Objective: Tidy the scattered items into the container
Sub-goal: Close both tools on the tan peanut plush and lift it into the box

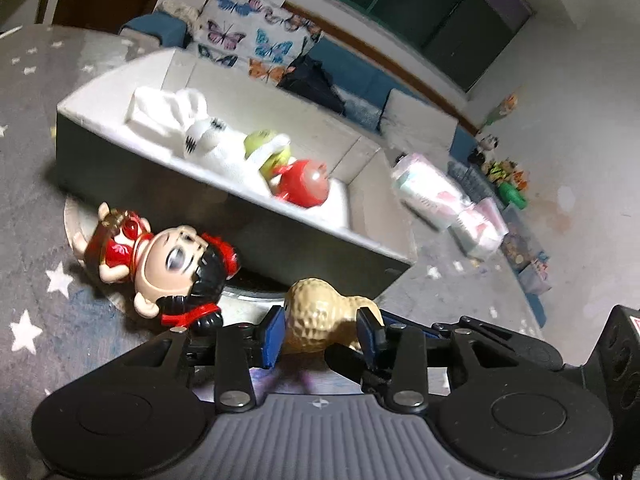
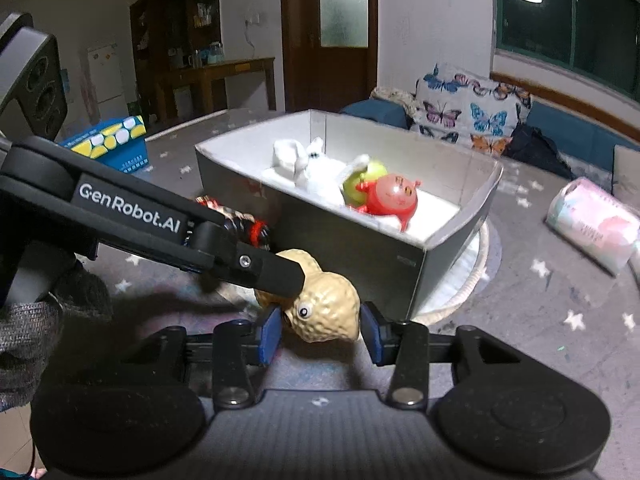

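A tan peanut toy [image 1: 320, 316] with a googly eye lies on the grey star rug, also in the right wrist view [image 2: 326, 308]. Both grippers straddle it: my left gripper [image 1: 320, 334] with blue pads on either side, my right gripper [image 2: 322, 334] likewise at the other end. Whether the pads press on it I cannot tell. A red-dressed doll [image 1: 160, 264] lies on the rug left of the peanut. The grey box [image 1: 240, 216] [image 2: 360, 248] with white inside holds a white plush, a green toy and a red round toy [image 2: 390, 200].
The left gripper's arm [image 2: 160, 228] crosses the right wrist view. Wrapped tissue packs [image 2: 592, 224] lie on the rug at right. A blue and yellow box [image 2: 116, 140] stands at the back left. A butterfly cushion [image 2: 468, 108] sits behind the box.
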A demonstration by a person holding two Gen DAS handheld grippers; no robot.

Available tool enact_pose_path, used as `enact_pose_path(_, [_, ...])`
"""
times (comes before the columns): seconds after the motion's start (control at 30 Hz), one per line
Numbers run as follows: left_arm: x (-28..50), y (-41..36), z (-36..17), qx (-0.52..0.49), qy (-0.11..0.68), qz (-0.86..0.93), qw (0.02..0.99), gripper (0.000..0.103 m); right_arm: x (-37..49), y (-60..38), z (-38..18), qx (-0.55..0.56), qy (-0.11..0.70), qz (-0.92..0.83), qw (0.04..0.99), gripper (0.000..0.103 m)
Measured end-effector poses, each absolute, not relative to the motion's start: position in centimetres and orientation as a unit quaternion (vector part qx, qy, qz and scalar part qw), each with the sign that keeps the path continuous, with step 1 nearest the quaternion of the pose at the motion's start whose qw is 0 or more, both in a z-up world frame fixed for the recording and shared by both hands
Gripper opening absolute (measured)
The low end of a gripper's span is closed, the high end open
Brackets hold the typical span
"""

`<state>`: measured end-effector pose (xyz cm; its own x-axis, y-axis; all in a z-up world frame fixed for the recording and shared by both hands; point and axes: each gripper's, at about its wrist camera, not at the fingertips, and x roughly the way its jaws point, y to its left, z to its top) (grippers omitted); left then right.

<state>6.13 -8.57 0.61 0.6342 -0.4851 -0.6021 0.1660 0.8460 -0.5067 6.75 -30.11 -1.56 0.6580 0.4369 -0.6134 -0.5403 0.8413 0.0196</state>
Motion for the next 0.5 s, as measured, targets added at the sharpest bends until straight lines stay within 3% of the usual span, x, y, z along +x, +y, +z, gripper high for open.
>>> enact_pose_path(0.27, [7.9, -8.2, 5.0, -0.220, 0.334, -0.200, 0.894, 0.042, 8.1, -30.0, 3.4, -0.101, 0.262, 0.263, 0.923, 0.043])
enact_pose_path(0.5, [13.9, -7.5, 4.1, -0.256, 0.369, -0.190, 0.873, 0.042, 14.4, -29.6, 3.7, -0.098, 0.313, 0.272, 0.905, 0.043])
